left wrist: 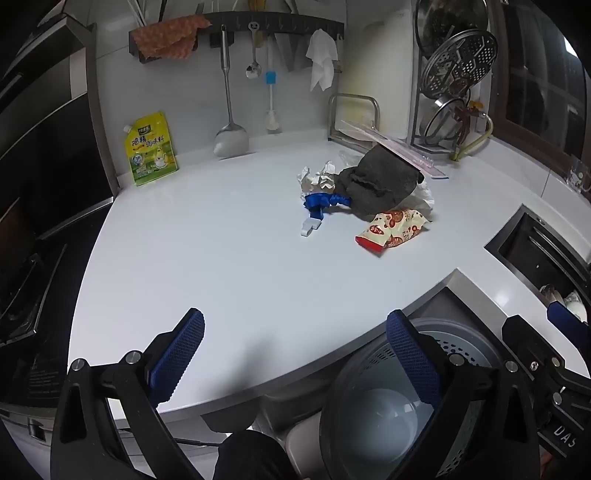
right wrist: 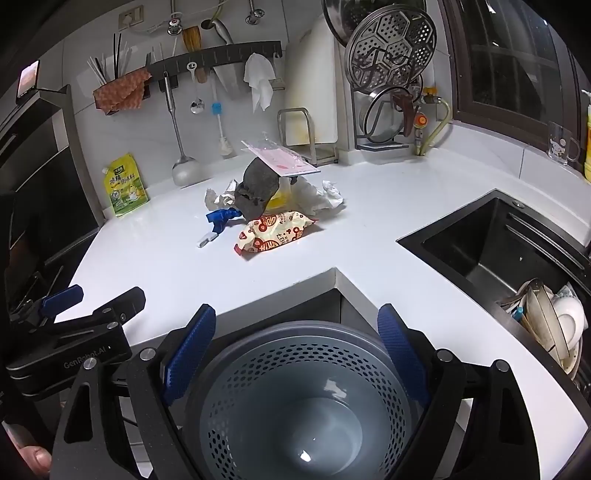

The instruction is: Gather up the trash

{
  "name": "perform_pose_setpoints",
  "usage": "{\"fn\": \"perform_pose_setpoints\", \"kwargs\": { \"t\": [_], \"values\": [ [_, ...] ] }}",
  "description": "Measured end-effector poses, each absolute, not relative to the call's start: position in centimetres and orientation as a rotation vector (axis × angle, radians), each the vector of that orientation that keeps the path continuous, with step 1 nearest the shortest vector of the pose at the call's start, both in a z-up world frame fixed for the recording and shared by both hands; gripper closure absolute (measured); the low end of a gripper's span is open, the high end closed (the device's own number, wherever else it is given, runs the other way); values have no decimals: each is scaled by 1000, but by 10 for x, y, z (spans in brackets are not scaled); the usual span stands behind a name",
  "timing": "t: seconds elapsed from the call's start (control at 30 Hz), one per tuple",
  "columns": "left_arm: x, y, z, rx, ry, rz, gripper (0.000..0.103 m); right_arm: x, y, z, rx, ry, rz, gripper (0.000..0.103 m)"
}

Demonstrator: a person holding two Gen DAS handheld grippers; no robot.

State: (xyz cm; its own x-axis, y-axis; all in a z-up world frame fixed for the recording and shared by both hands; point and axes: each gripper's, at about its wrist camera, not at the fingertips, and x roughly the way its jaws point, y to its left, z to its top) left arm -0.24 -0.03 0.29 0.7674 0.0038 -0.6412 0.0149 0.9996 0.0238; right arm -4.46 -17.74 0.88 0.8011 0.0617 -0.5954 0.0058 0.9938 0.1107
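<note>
A heap of trash lies on the white counter [left wrist: 221, 266]: a red-and-cream snack wrapper [left wrist: 391, 229] [right wrist: 275, 230], a dark grey rag [left wrist: 380, 184] [right wrist: 258, 192], crumpled white paper [left wrist: 317, 177] [right wrist: 325, 195], a blue ribbon with a white clip [left wrist: 321, 206] [right wrist: 221, 219] and a clear pink-printed packet [right wrist: 280, 158] leaning on the rag. A grey perforated bin [right wrist: 303, 402] [left wrist: 384, 402] stands below the counter's notch. My left gripper [left wrist: 295, 358] is open over the counter's near edge. My right gripper [right wrist: 297, 350] is open above the bin, nothing between its fingers.
A yellow seasoning pouch [left wrist: 151, 149] leans at the back left wall. Utensils hang from a rail [left wrist: 236, 26]. A rack with steamer trays [right wrist: 391, 59] stands back right. A dark sink [right wrist: 495, 247] with dishes [right wrist: 554, 325] is on the right; an oven front [left wrist: 33, 147] on the left.
</note>
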Motion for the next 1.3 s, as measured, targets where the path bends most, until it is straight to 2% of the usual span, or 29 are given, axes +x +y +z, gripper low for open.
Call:
{"fn": "perform_pose_setpoints", "kwargs": {
  "t": [1.3],
  "values": [
    [-4, -5, 0, 33, 701, -10, 6, -46, -175, 9, 113, 635, 35, 18]
  ]
}}
